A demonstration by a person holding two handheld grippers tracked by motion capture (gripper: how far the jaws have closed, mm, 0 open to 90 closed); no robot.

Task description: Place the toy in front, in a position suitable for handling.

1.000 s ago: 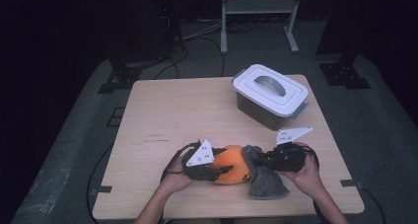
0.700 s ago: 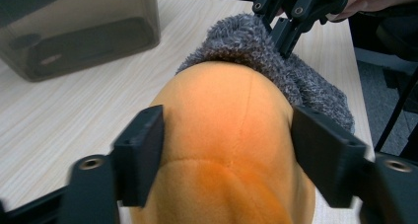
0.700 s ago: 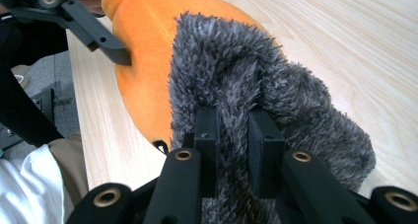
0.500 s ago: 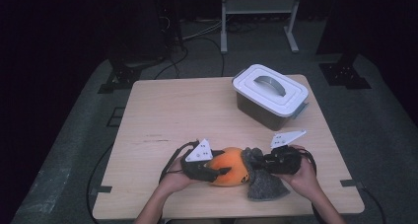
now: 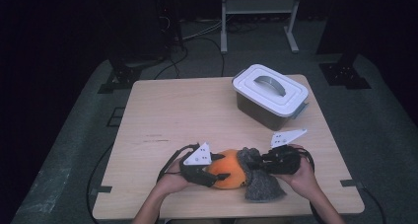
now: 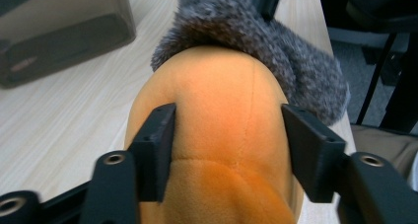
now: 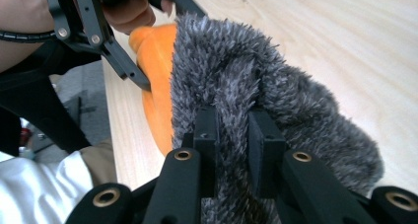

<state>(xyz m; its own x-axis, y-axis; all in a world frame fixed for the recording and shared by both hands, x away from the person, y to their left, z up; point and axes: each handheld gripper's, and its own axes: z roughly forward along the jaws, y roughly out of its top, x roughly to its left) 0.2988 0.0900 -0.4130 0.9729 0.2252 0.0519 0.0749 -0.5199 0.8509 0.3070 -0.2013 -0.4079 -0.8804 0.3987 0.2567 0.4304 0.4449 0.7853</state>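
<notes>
An orange plush toy (image 5: 231, 170) lies near the table's front edge, with a grey fuzzy fabric piece (image 5: 262, 185) over its right end. My left gripper (image 5: 220, 168) comes in from the left. Its jaws have just been opening, and the pads still rest against the toy's sides (image 6: 222, 86). My right gripper (image 5: 254, 164) is shut on a fold of the grey fabric (image 7: 296, 100) from the right. In the right gripper view, the orange toy (image 7: 157, 61) shows behind the fabric.
A dark plastic box with a white handled lid (image 5: 270, 93) stands at the table's back right. The wooden table (image 5: 187, 110) has open room at the left and middle. Cables trail off the front left edge.
The right gripper has edged slightly left with the grey fabric. The left hand has kept its place on the orange toy.
</notes>
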